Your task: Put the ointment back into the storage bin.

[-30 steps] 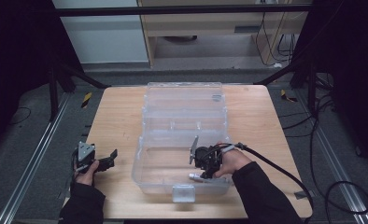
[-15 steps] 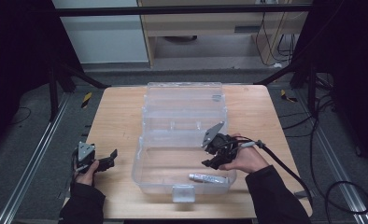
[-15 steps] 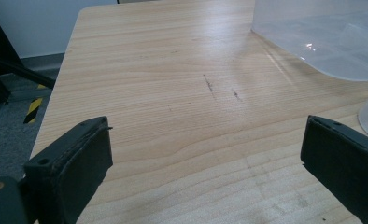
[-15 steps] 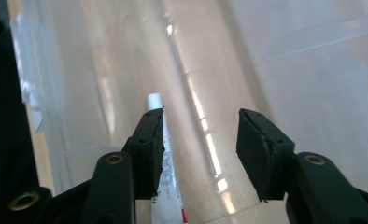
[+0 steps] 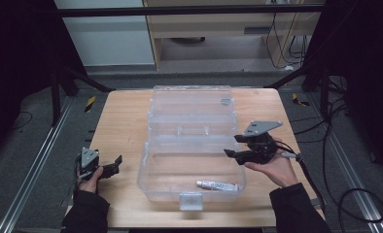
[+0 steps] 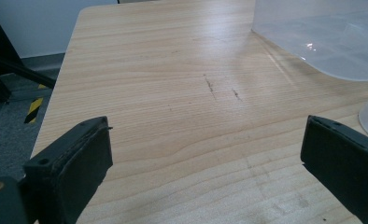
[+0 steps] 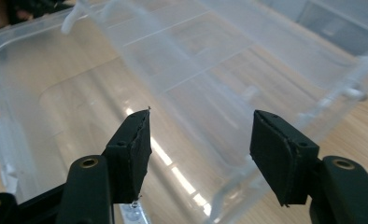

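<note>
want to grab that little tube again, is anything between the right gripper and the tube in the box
Only the clear box's own wall. The tube lies on the floor of the near compartment of the box, and the right gripper, jaws open, sits at the box's right rim, above the wall. Coming from above, nothing visible blocks it.

Clear plastic box, pale wood-grain table, black claws, white-and-silver tube.

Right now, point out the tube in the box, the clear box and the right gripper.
tube (image 5: 217,185), high view, middle of its body.
clear box (image 5: 143,170), high view, its left wall.
right gripper (image 5: 231,145), high view, midway between its fingertips.
</note>
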Demonstrator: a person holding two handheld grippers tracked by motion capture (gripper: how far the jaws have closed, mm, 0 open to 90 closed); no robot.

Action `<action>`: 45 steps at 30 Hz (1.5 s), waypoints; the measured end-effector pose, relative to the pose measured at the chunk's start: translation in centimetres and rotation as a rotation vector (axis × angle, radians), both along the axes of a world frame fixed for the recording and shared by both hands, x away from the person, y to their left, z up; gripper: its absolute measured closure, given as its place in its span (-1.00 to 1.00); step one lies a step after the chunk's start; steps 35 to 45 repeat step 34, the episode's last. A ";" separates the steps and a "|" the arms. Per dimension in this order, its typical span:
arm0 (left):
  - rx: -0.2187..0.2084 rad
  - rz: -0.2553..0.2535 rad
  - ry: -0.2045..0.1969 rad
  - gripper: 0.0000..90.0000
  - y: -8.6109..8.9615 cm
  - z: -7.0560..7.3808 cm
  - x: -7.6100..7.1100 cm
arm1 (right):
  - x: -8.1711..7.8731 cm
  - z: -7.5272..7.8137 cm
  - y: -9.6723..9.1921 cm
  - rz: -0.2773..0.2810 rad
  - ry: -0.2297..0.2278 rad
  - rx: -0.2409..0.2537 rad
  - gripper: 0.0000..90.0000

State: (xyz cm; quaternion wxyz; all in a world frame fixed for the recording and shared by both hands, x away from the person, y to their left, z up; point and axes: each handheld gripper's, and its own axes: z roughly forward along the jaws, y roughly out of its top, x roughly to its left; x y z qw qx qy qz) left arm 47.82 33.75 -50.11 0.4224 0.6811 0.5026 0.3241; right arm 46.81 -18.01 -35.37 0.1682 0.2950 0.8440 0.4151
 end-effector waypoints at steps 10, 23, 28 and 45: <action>0.003 0.002 0.000 -0.97 0.0 0.0 0.0 | -0.7 -1.5 -4.4 -0.188 -0.038 0.124 -0.44; -0.001 0.001 -0.002 -0.97 0.0 0.0 0.0 | 0.6 -6.9 -9.2 -0.438 -0.012 0.113 -0.56; -0.005 0.001 -0.004 -0.97 0.0 0.0 0.0 | 1.0 -8.7 -10.4 -0.479 0.006 0.113 -0.59; -0.006 0.000 -0.004 -0.97 0.0 0.0 0.0 | 0.7 -10.4 -11.6 -0.517 0.031 0.098 -0.61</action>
